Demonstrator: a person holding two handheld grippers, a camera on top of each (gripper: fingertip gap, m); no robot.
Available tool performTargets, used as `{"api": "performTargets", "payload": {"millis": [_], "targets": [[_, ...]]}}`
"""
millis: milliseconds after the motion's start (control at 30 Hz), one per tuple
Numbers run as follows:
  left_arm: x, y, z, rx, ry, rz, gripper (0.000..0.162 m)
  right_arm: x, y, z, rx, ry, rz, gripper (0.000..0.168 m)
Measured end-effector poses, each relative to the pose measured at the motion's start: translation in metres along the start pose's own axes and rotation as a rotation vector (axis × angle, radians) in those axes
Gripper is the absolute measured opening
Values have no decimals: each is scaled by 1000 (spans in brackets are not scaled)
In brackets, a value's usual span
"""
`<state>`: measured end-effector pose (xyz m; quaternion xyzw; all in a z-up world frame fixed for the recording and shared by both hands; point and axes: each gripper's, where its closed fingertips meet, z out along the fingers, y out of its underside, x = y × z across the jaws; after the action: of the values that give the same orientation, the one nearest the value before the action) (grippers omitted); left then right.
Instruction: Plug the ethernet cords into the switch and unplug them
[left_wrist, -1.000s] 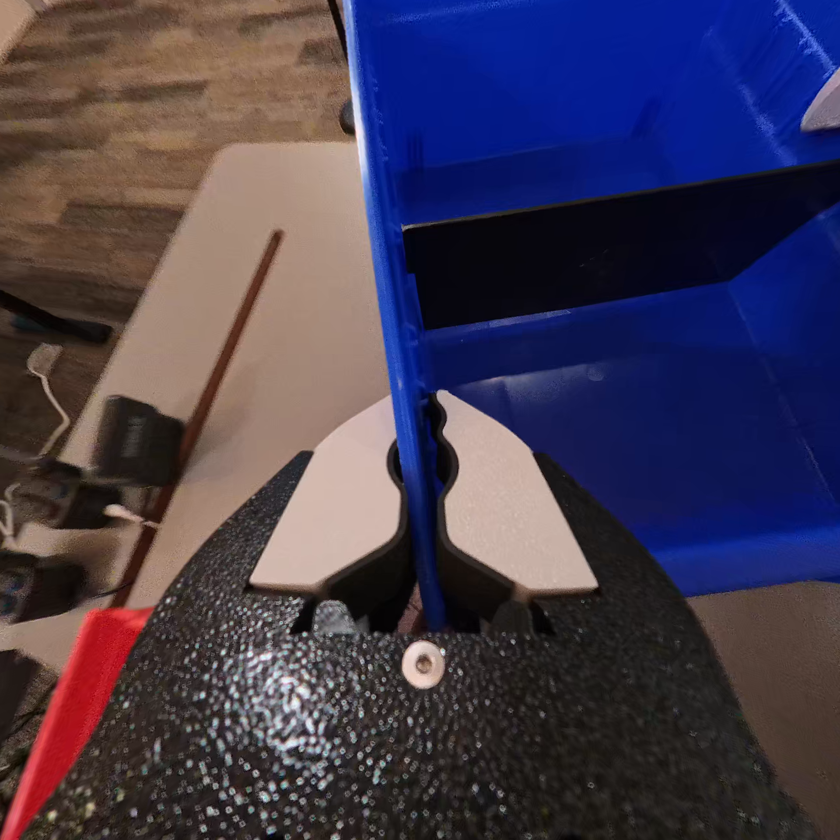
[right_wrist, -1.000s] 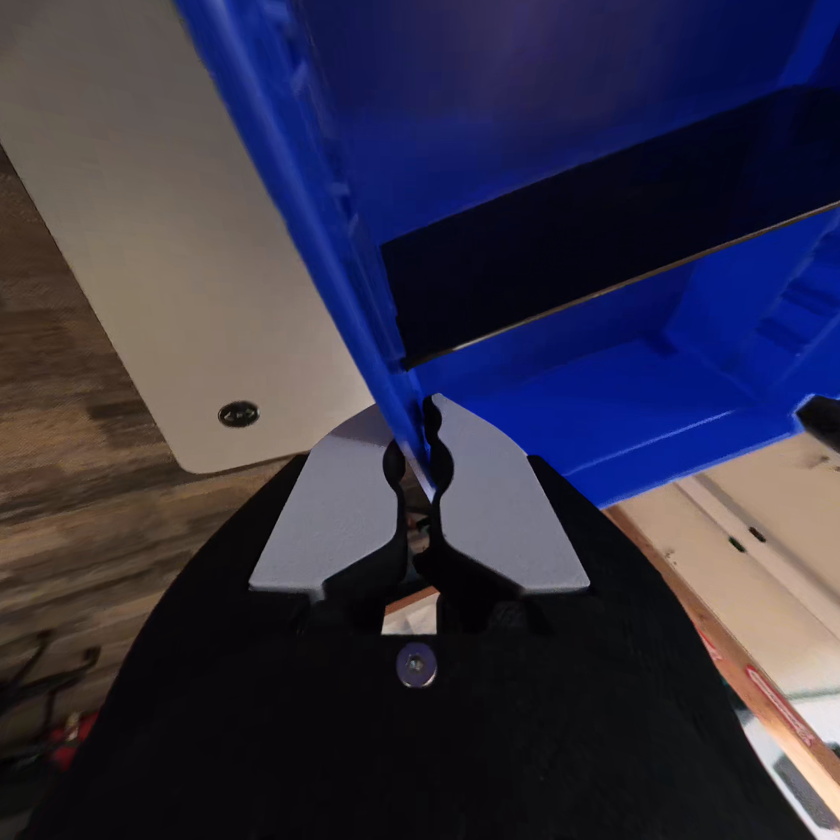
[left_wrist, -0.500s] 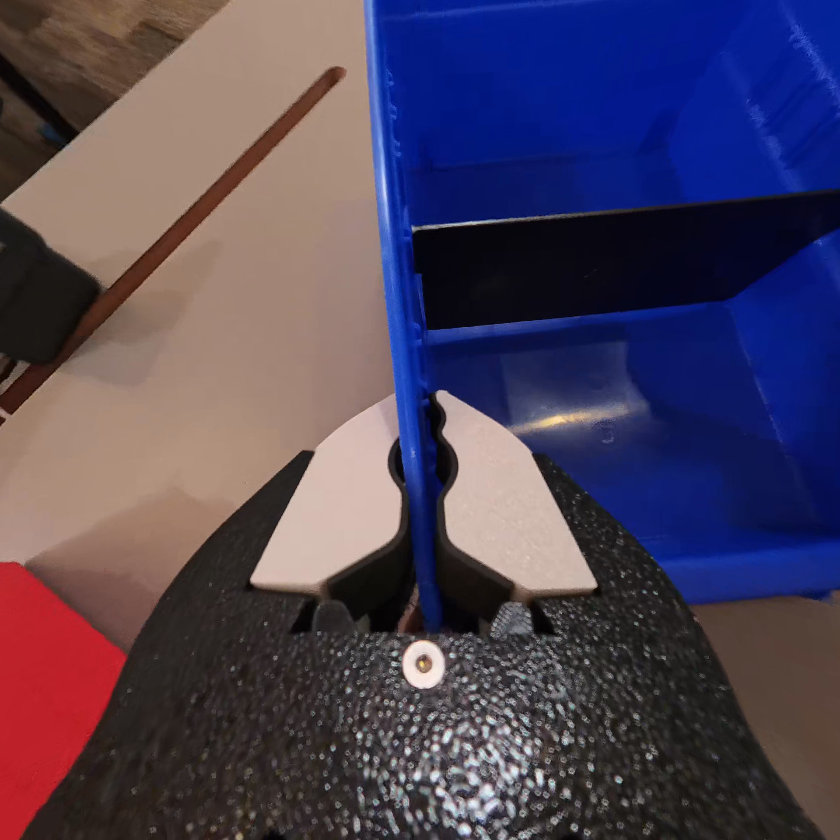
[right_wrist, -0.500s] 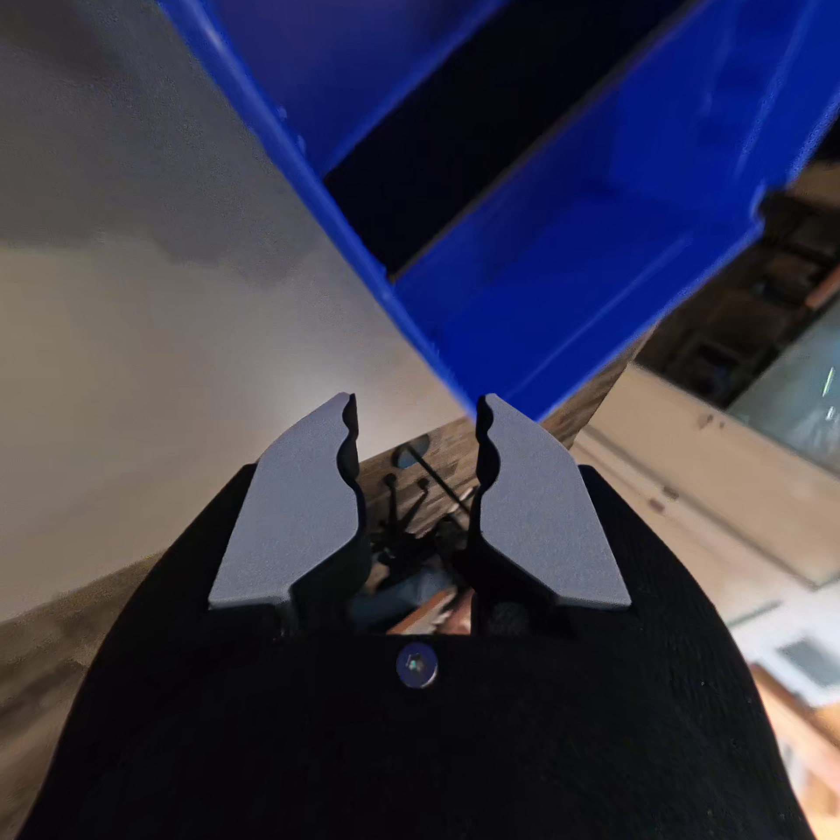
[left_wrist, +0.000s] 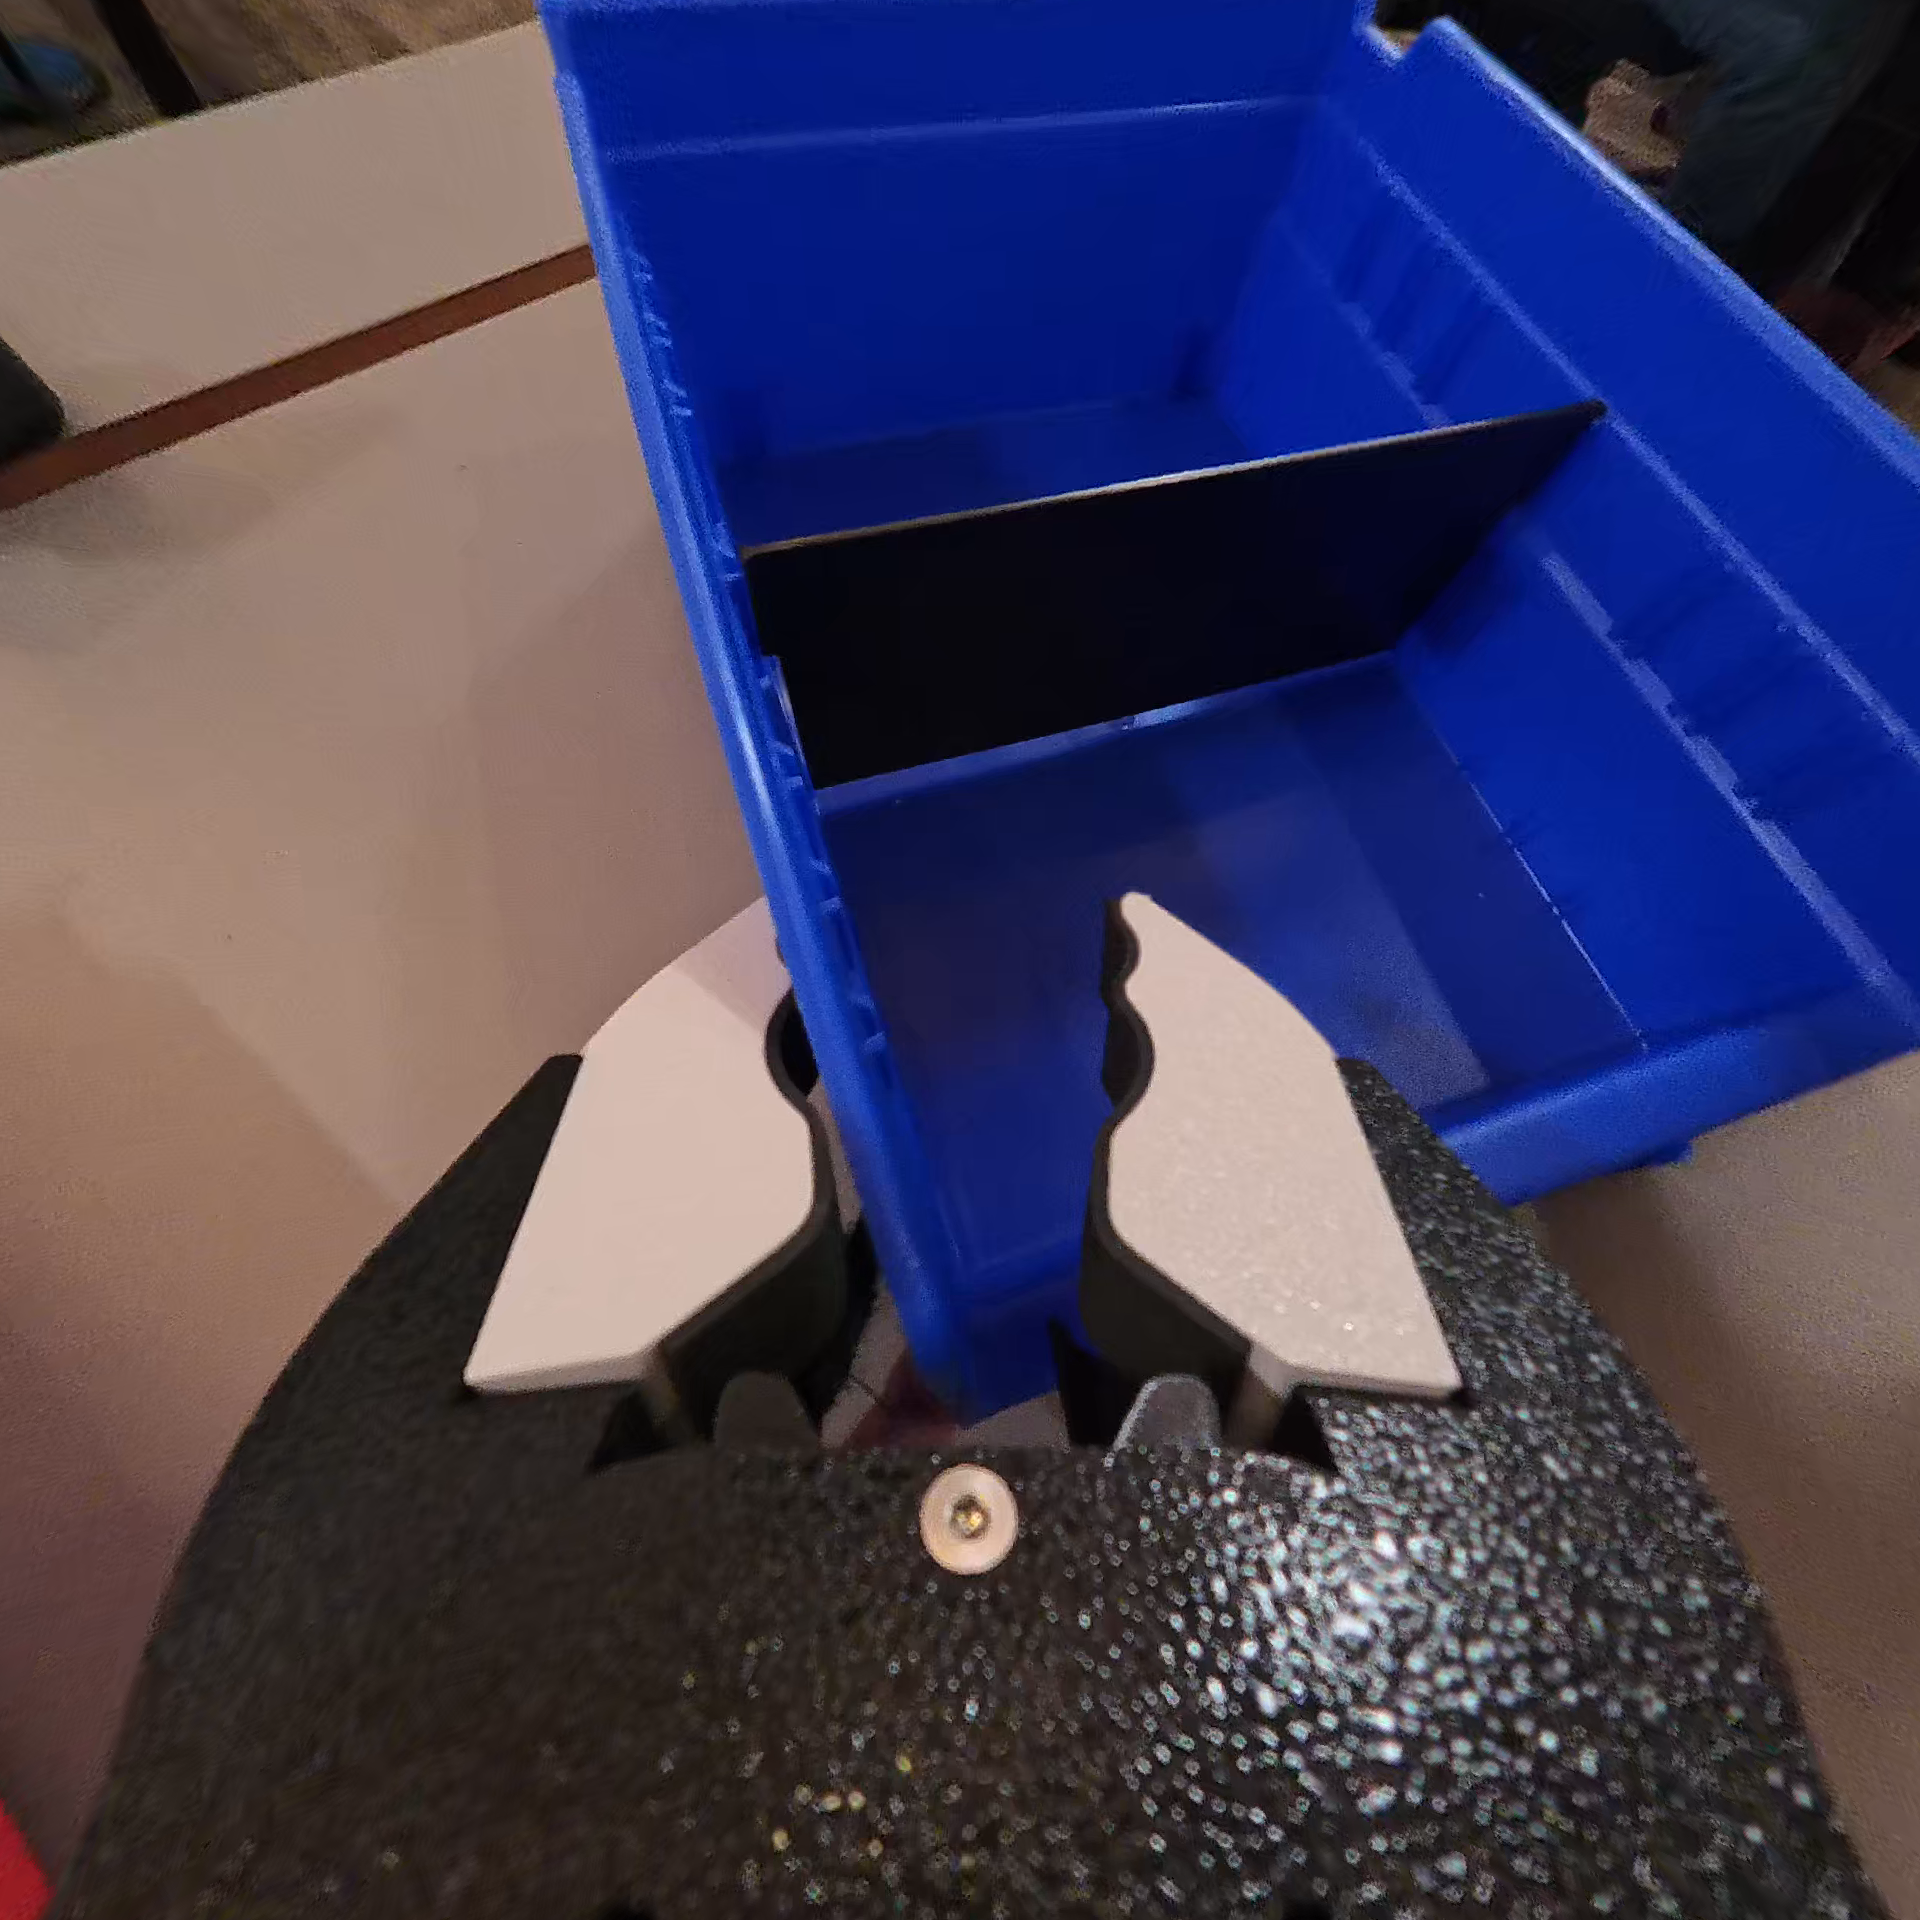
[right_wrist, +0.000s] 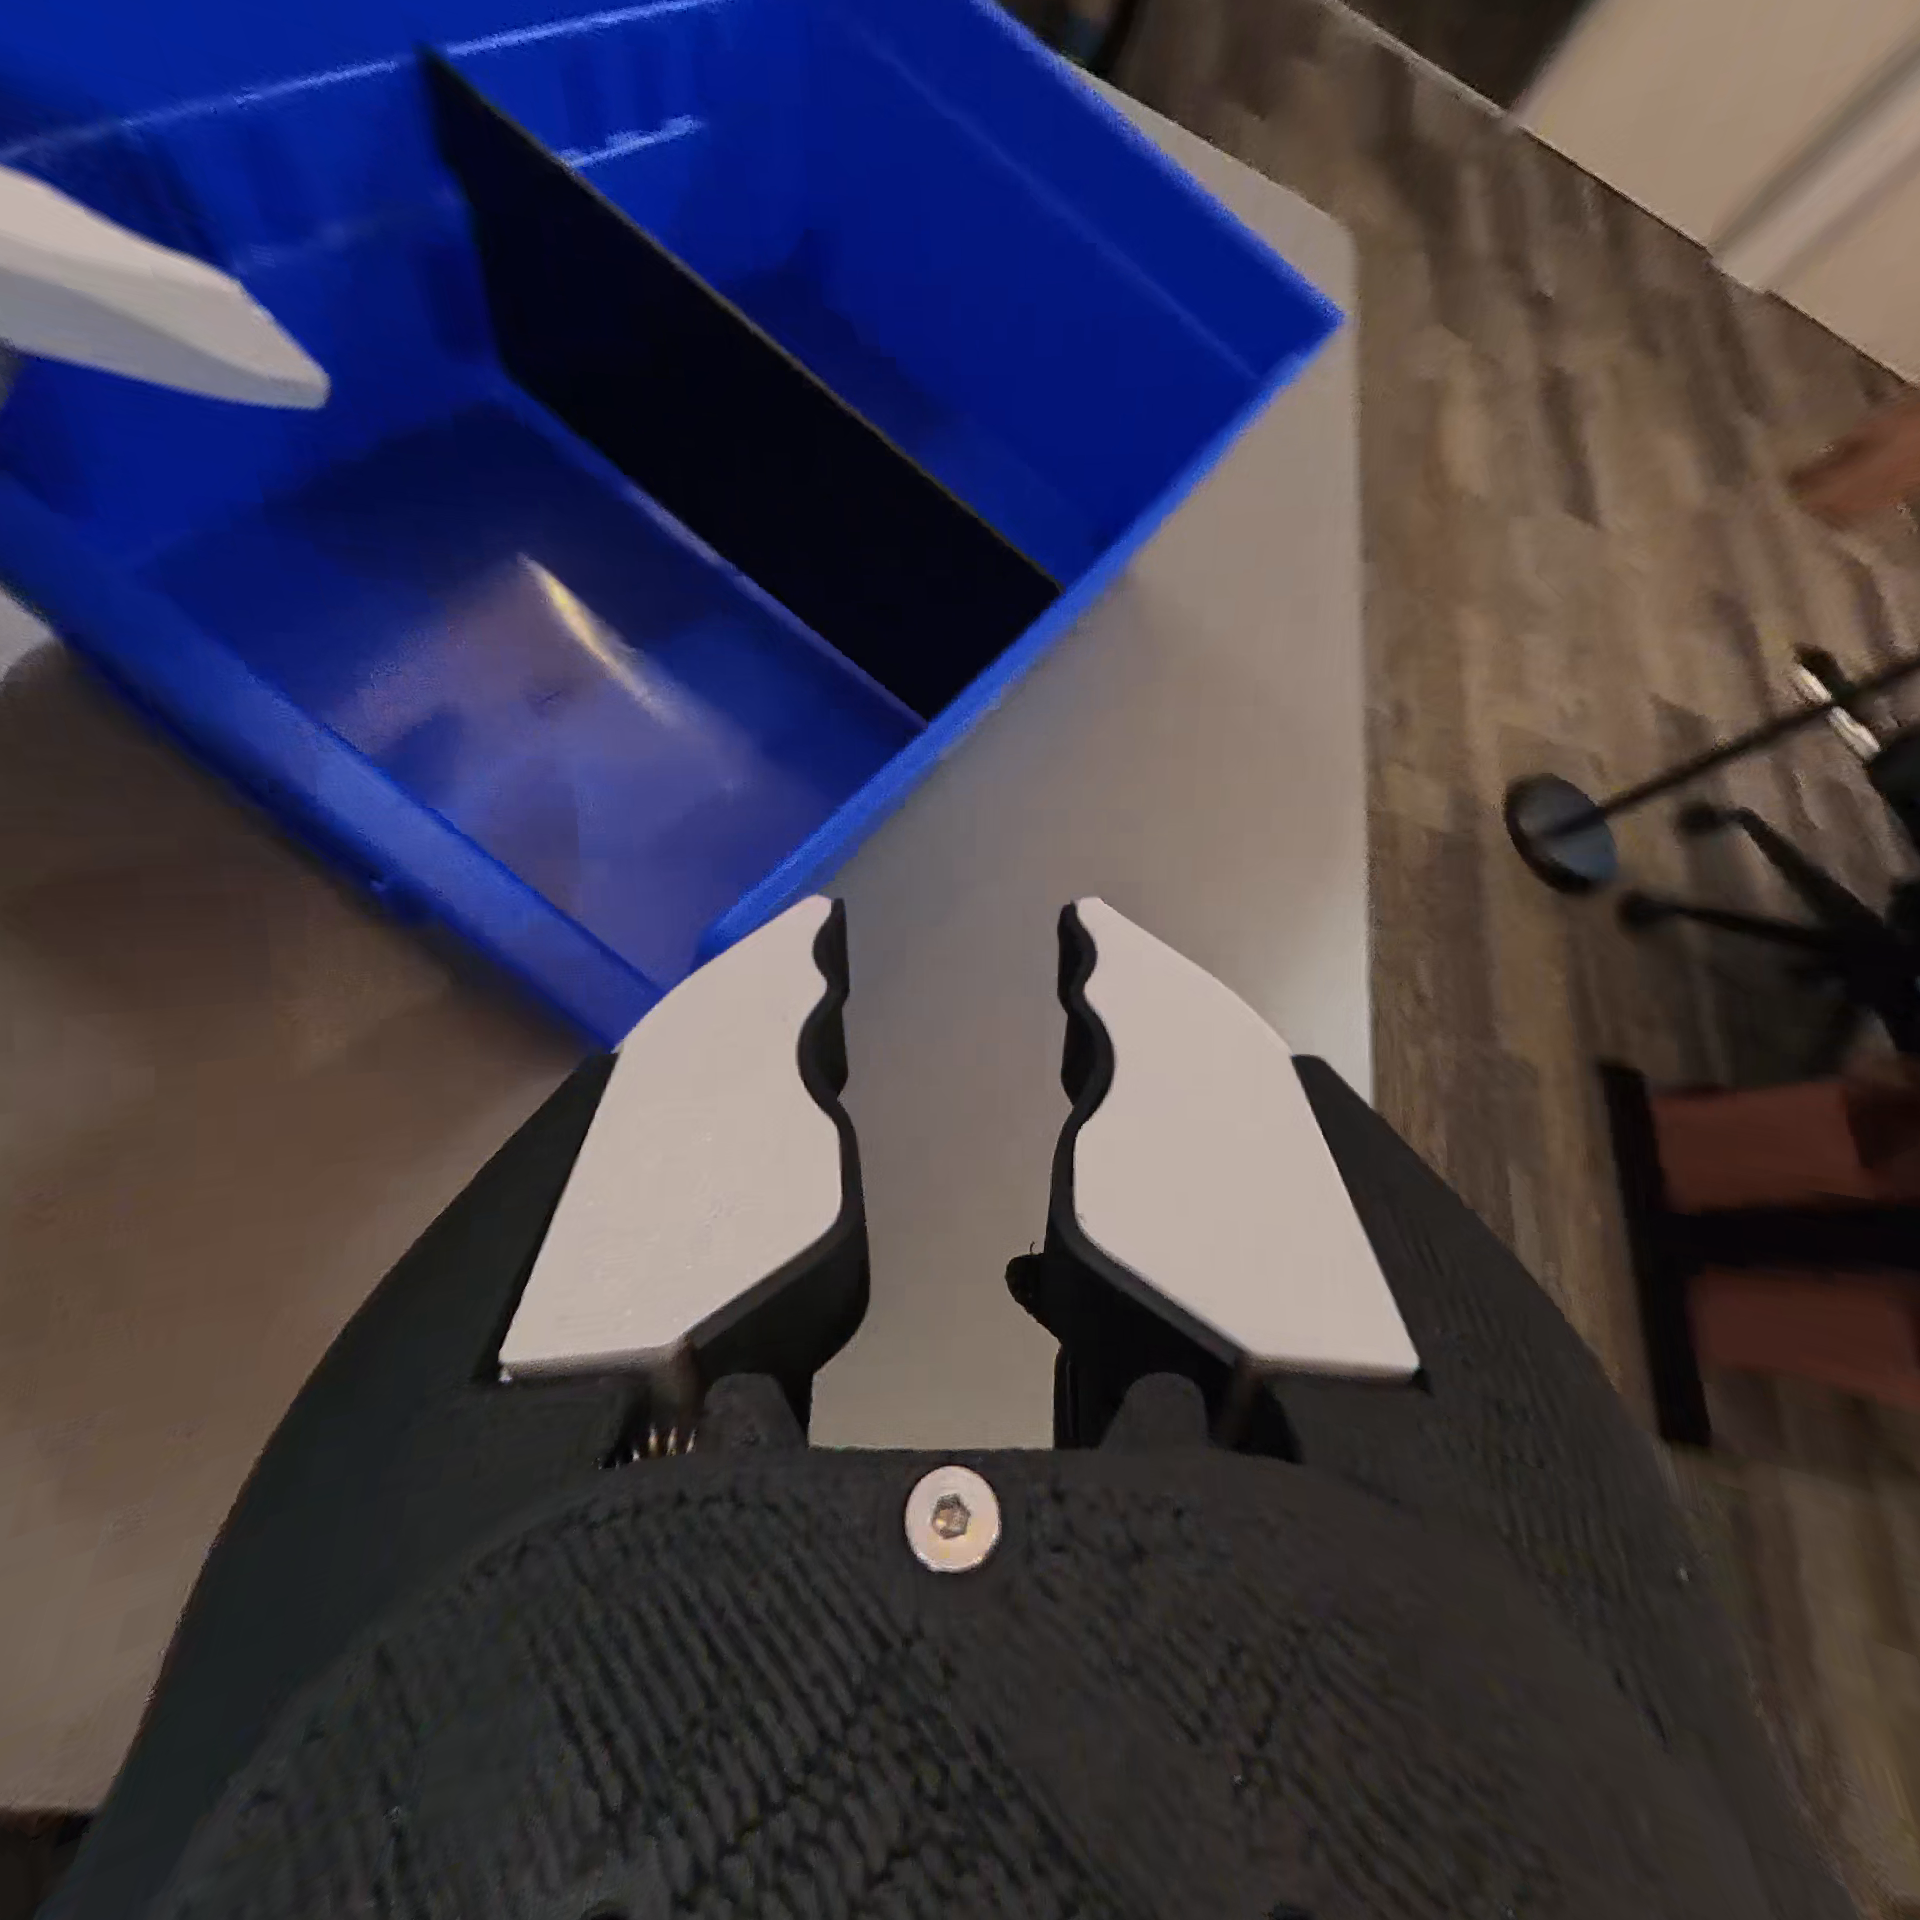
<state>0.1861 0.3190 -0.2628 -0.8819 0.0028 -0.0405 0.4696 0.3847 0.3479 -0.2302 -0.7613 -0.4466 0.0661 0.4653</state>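
Pale counter (left_wrist: 312, 779), largest thing in view, crossed by one brown strip (left_wrist: 291, 379) at the far left of the left wrist view; wood-patterned floor (right_wrist: 1558, 520) beyond its edge in the right wrist view. No brand, label or readable writing anywhere in either view.

One blue plastic bin (left_wrist: 1039, 312), resting on the counter, split by one black divider (left_wrist: 1143, 582) into two compartments, both showing only bare blue floor. Same bin (right_wrist: 935, 208) and divider (right_wrist: 727, 416) seen from the other side in the right wrist view, close to the counter's edge.

Two hand-held grippers. Left hand-held gripper (left_wrist: 951, 1039): black speckled body, two pale fingers (left_wrist: 1247, 1195) spread apart, straddling the bin's near left wall, one finger outside the wall and one inside the near compartment; wall lying close against the outer finger, a clear gap to the inner one, so no pinch. One pale fingertip of it also showing over the bin at the upper left of the right wrist view (right_wrist: 156, 322).

Right hand-held gripper (right_wrist: 951, 1039): black ribbed body, two pale fingers (right_wrist: 707, 1143) spread, nothing between them but bare counter; just beside the bin's near corner, not touching it as far as can be told.

One dark stand with thin legs (right_wrist: 1766, 831) on the floor at the right, blurred. One red patch (left_wrist: 16, 1849) at the lower left corner of the left wrist view, too little to identify.
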Motion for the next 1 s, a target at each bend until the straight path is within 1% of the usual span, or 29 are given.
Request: {"api": "performTargets", "payload": {"millis": [67, 100, 133, 200, 233, 300, 367, 400, 500, 567, 633, 733, 833, 1000], "targets": [[9, 3, -4, 19, 31, -3, 50, 5, 3, -23, 35, 33, 85, 42], [12, 3, -5, 27, 47, -11, 47, 4, 0, -36, 84, 12, 159, 42], [16, 4, -6, 31, 61, -11, 48, 1, -5, -48, 151, -40, 248, 42], [20, 4, -5, 39, 61, 8, 51, -11, -19, -61, 258, -155, 387, 50], [22, 3, -5, 41, 66, 17, 52, -15, -20, -58, 257, -149, 384, 51], [26, 4, -5, 49, 83, 29, 54, -21, -11, -38, 166, -75, 280, 54], [27, 4, -5, 64, 105, 30, 56, -31, -14, -21, 149, -79, 250, 54], [27, 4, -6, 70, 115, 26, 55, -32, -16, -14, 152, -71, 255, 51], [26, 4, -6, 69, 122, 45, 57, -24, -19, 4, 139, 15, 220, 36], [26, 4, -6, 69, 124, 57, 58, -20, -21, 14, 131, 54, 192, 33], [26, 3, -4, 70, 128, 69, 60, -13, -23, 21, 111, 97, 154, 25], [22, 0, 0, 72, 124, 51, 59, -4, -28, 33, 107, 124, 128, 17], [17, -4, 4, 73, 111, 20, 57, 7, -33, 45, 111, 144, 95, 2], [15, -7, 7, 76, 108, 10, 57, 19, -45, 71, 113, 99, 63, 6]]}}
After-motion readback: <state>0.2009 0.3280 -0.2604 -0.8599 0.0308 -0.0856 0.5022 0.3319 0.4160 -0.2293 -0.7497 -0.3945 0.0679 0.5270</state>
